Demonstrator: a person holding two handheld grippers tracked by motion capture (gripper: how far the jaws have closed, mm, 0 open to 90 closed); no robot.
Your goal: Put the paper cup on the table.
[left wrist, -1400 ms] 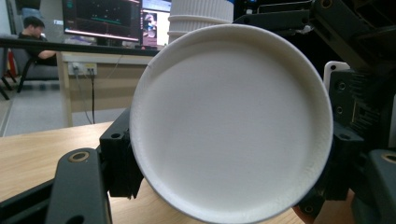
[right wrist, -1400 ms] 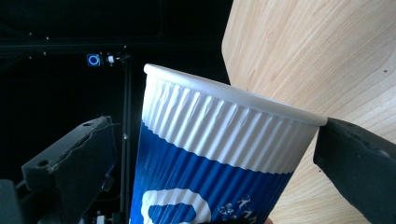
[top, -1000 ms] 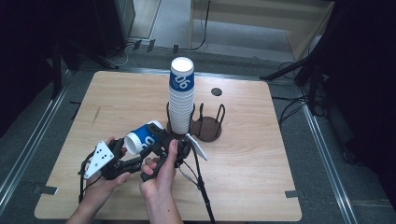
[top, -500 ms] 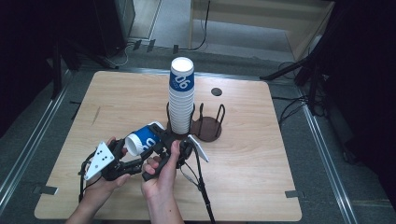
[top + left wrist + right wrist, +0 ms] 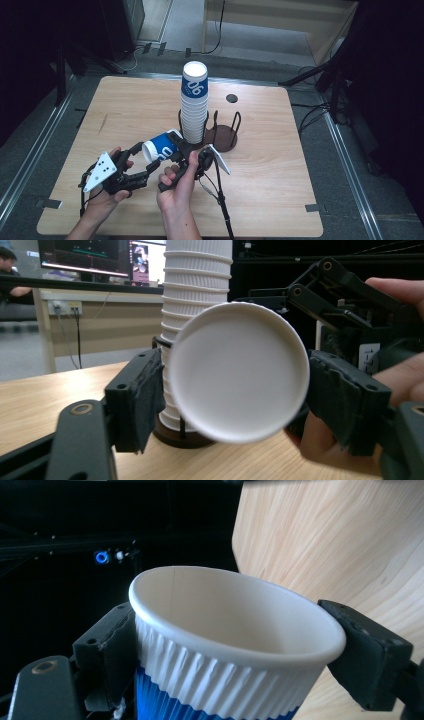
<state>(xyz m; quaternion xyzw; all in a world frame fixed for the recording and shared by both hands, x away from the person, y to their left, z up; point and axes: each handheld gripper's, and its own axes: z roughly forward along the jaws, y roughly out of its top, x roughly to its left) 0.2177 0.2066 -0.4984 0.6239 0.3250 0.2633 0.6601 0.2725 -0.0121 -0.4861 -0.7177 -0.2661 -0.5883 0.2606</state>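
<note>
1. A blue-and-white paper cup (image 5: 162, 146) lies on its side in the air above the wooden table (image 5: 300, 180), just in front of the tall stack of paper cups (image 5: 194, 107) that stands in a dark wire holder (image 5: 226, 135).
2. The left gripper (image 5: 142, 167) holds the cup near its base end — in the left gripper view the flat white bottom (image 5: 239, 385) fills the gap between the two black jaws, with the pads (image 5: 145, 392) against the cup's sides.
3. The right gripper (image 5: 182, 150) has just been closing its jaws around the same cup at the rim end.
4. In the right gripper view the open mouth (image 5: 235, 615) sits between the pads (image 5: 372, 650), which touch the ribbed white wall just under the rim on both sides.
</note>
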